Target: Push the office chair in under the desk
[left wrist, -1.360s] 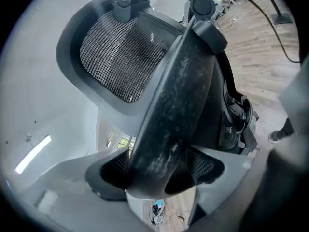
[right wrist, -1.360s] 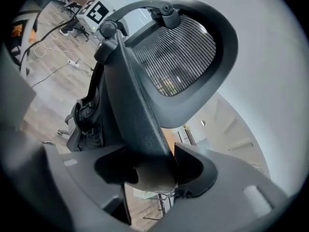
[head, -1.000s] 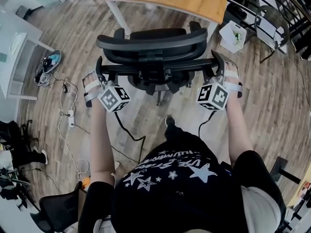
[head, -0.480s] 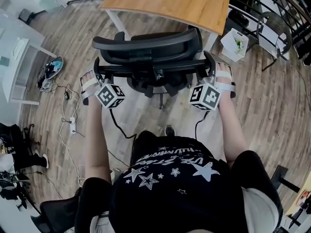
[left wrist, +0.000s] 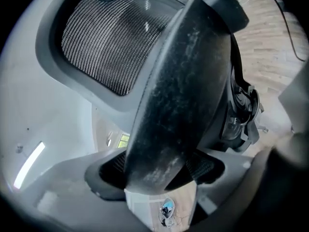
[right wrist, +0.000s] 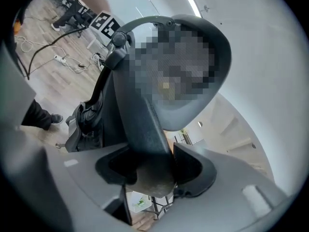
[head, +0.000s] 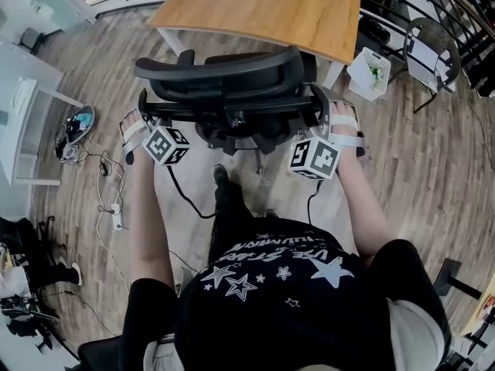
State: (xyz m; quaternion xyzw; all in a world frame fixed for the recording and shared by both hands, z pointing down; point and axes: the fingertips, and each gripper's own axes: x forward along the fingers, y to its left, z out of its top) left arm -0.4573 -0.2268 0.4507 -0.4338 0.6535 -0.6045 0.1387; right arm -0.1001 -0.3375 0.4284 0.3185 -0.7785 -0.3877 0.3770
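A black office chair [head: 220, 72] stands with its mesh back towards me, its seat partly under the wooden desk [head: 271, 6]. My left gripper [head: 145, 120] is shut on the chair's left armrest [left wrist: 178, 91], which fills the gap between the jaws in the left gripper view [left wrist: 159, 175]. My right gripper [head: 325, 118] holds the right armrest [right wrist: 145, 124]; the armrest's end sits between the jaws [right wrist: 152, 173], which are closing on it. The mesh backrest [left wrist: 116, 37] rises beyond the left armrest.
A white desk leg [head: 174, 41] stands left of the chair. A white box with a plant [head: 369, 68] sits on the wood floor at the right, near a black railing [head: 433, 37]. Cables and a power strip [head: 116, 207] lie at the left, beside a white table [head: 23, 91].
The chair has rolled forward towards the desk, and both grippers went with it on the armrests. The person has stepped forward with one foot.
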